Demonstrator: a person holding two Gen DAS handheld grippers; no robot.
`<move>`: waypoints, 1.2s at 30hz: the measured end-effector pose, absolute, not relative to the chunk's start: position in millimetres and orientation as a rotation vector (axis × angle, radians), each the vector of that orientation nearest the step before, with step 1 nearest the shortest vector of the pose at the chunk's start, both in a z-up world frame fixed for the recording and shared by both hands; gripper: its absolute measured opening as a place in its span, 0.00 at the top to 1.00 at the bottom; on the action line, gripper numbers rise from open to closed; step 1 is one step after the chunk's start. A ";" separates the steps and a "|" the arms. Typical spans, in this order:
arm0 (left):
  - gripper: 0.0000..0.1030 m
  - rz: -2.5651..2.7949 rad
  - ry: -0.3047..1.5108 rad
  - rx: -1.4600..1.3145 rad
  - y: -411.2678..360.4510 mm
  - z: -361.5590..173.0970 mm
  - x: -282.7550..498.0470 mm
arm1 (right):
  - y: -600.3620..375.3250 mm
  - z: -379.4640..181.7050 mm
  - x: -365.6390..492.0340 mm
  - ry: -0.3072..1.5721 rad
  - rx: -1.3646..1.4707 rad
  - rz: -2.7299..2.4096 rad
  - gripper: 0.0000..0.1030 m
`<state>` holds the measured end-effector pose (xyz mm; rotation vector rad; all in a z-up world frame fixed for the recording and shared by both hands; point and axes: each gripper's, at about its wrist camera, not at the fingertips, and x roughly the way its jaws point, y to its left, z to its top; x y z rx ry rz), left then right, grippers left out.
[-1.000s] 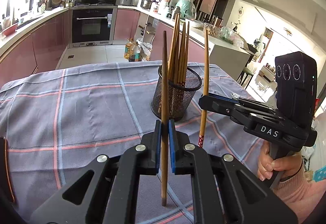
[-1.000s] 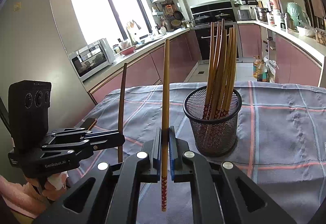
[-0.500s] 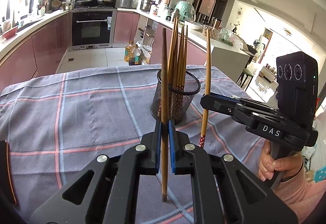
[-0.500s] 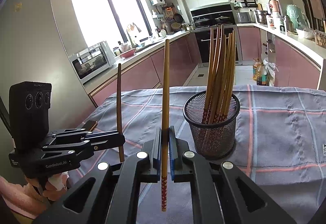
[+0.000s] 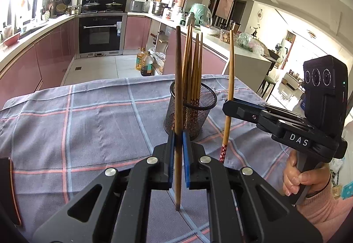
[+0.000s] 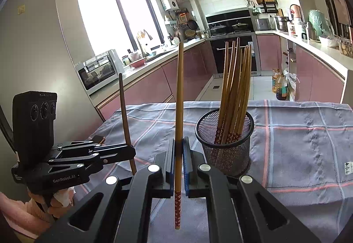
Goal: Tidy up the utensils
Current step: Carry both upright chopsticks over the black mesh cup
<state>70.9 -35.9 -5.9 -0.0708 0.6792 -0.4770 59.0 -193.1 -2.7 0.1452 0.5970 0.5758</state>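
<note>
Mesh holder (image 6: pixel 225 143) w/ chopsticks (image 6: pixel 233 88) ahead; phone (image 6: pixel 98 139) at cloth edge.

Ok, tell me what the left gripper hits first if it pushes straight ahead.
Probably the mesh holder: it stands just beyond the left gripper, slightly right of centre. The dark chopstick it holds would likely touch the rim first; depth is uncertain.
</note>
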 end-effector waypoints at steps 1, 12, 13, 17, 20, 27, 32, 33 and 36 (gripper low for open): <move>0.92 -0.477 0.677 -0.069 -36.0 -5.2 69.9 | -193.4 -2.3 58.9 0.595 0.144 0.574 0.94; 0.92 -0.475 0.667 -0.061 -39.8 -1.7 72.2 | -196.5 -0.6 57.9 0.586 0.144 0.572 0.94; 0.92 -0.475 0.666 -0.061 -40.2 -1.1 72.0 | -196.7 -0.6 58.0 0.586 0.144 0.572 0.94; 0.92 -0.473 0.664 -0.059 -40.9 0.6 72.7 | -197.4 0.6 58.8 0.586 0.146 0.571 0.94; 0.92 -0.471 0.662 -0.058 -41.2 2.2 72.7 | -198.1 2.5 59.1 0.584 0.146 0.570 0.94; 0.92 -0.465 0.656 -0.047 -42.8 5.5 73.0 | -198.1 6.8 60.7 0.578 0.147 0.569 0.94; 0.92 -0.462 0.653 -0.043 -43.6 8.5 74.1 | -198.6 9.0 62.1 0.572 0.147 0.567 0.94; 0.92 -0.462 0.651 -0.042 -44.1 9.3 73.9 | -198.9 9.2 62.3 0.571 0.148 0.566 0.94; 0.92 -0.463 0.647 -0.040 -44.7 11.3 73.9 | -199.7 10.3 62.7 0.568 0.149 0.564 0.94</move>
